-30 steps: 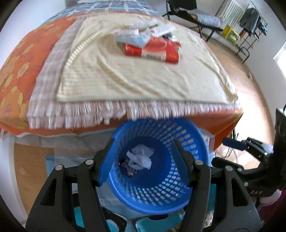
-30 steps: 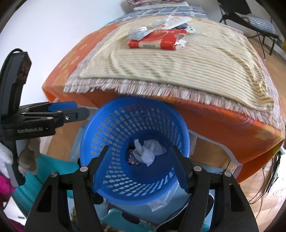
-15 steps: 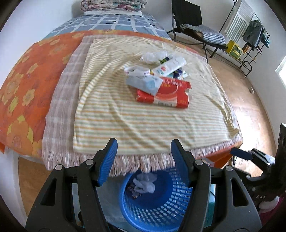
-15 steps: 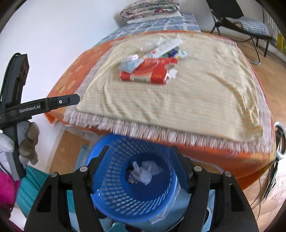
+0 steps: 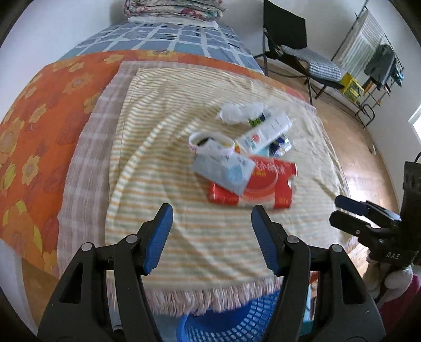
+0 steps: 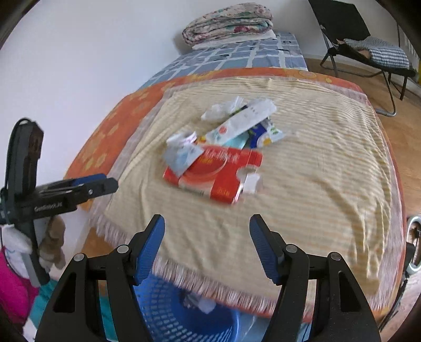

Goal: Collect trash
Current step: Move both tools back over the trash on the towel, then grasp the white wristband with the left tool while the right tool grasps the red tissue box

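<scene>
A pile of trash lies on the striped cloth on the bed: a red carton (image 5: 265, 184) (image 6: 218, 171), a pale blue-white packet (image 5: 223, 171) (image 6: 181, 155), a white tube box (image 5: 263, 134) (image 6: 242, 121), a tape ring (image 5: 210, 142) and crumpled white wrappers (image 5: 239, 111) (image 6: 218, 110). My left gripper (image 5: 211, 218) is open and empty, above the cloth short of the pile. My right gripper (image 6: 206, 229) is open and empty, also short of the pile. The blue basket (image 5: 229, 321) (image 6: 189, 310) sits below the bed edge with white paper inside.
The bed has an orange flowered cover (image 5: 39, 118) and a folded quilt (image 6: 229, 21) at the far end. A black folding chair (image 5: 297, 47) and a clothes rack (image 5: 379, 68) stand on the wooden floor at the right.
Both grippers have risen from over the basket and tilted up toward the bed. The trash pile now fills the middle of both views; the basket has dropped to the bottom edge.
</scene>
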The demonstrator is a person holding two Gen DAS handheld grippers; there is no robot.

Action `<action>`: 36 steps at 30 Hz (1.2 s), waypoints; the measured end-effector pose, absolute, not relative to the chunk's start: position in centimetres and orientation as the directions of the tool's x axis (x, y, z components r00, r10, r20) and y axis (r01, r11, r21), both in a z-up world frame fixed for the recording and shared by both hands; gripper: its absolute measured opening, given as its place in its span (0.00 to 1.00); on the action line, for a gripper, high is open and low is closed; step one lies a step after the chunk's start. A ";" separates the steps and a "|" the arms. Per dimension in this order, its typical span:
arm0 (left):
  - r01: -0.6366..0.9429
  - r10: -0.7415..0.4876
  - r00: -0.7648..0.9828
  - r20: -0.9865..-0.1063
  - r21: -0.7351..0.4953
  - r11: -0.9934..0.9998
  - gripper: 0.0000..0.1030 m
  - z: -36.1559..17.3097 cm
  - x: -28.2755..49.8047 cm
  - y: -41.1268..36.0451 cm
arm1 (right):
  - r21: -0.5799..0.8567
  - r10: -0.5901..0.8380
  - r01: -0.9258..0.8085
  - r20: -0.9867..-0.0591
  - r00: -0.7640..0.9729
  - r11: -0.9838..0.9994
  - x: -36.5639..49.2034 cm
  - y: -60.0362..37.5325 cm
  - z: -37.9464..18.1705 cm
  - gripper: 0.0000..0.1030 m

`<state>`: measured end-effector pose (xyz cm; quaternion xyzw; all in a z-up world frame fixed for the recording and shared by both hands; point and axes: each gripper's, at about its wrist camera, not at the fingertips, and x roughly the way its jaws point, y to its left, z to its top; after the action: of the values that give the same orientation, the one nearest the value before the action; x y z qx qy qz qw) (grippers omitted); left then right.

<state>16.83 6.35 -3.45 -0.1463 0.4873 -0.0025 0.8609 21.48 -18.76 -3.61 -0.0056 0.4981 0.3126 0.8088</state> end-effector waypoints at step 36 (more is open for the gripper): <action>-0.304 -0.181 0.425 -0.887 -0.328 0.895 0.06 -11.5 29.8 10.9 | 0.412 0.550 -0.517 -0.823 0.142 0.750 33.3 -12.4 -10.0 0.65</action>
<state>29.82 10.90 -11.53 -0.2265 0.5347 0.0377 0.8132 33.25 -12.41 -9.95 0.0147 0.5519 0.3531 0.7553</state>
